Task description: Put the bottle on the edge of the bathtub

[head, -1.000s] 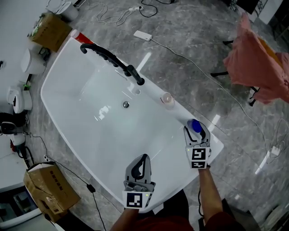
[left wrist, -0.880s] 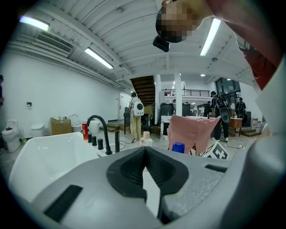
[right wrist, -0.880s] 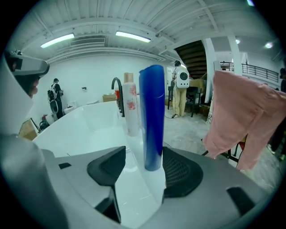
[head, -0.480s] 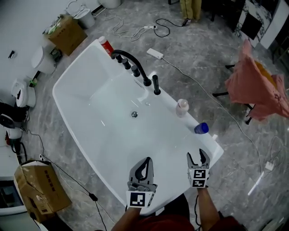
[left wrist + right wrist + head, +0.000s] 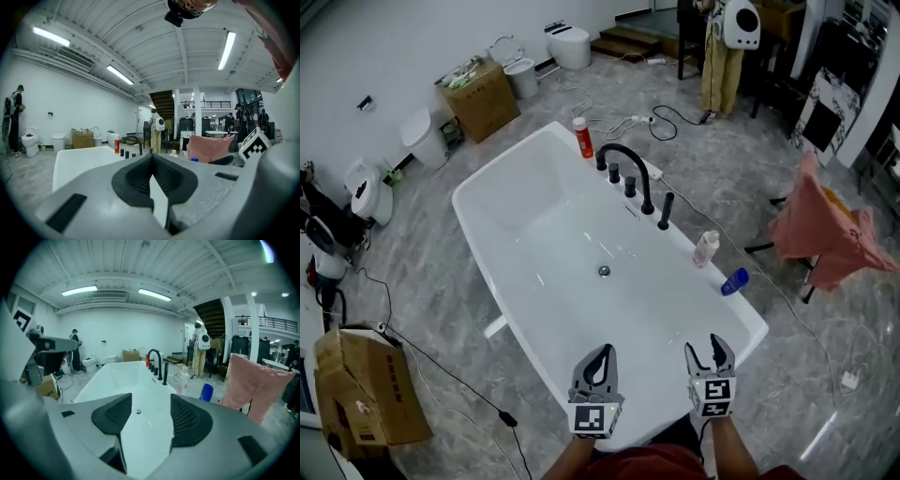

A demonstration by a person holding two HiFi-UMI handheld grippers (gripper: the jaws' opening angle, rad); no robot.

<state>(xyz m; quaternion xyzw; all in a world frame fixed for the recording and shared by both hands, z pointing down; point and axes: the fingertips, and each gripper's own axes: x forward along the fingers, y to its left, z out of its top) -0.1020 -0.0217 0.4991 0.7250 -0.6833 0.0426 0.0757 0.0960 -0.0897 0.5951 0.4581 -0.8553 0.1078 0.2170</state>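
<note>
A blue bottle (image 5: pixel 734 280) rests on the right rim of the white bathtub (image 5: pixel 495 246), beside a pale pink bottle (image 5: pixel 706 247). My right gripper (image 5: pixel 709 348) hangs open and empty near the tub's near end, well short of the blue bottle. My left gripper (image 5: pixel 600 352) is shut on nothing beside it. The right gripper view looks between the open right gripper (image 5: pixel 150 405) along the bathtub (image 5: pixel 117 376), with the blue bottle (image 5: pixel 206 392) standing on the rim at the right. In the left gripper view, the left gripper (image 5: pixel 151 161) is shut.
A black faucet (image 5: pixel 628 159) with knobs and a red bottle (image 5: pixel 580 138) stand on the far rim. A pink cloth (image 5: pixel 825 230) hangs on a stand at the right. Cardboard boxes (image 5: pixel 361 394), toilets (image 5: pixel 427 136) and cables lie on the grey floor.
My right gripper has let go of the blue bottle and drawn back toward me. The bottle stays on the rim. The head view has pulled away, so more of the room shows.
</note>
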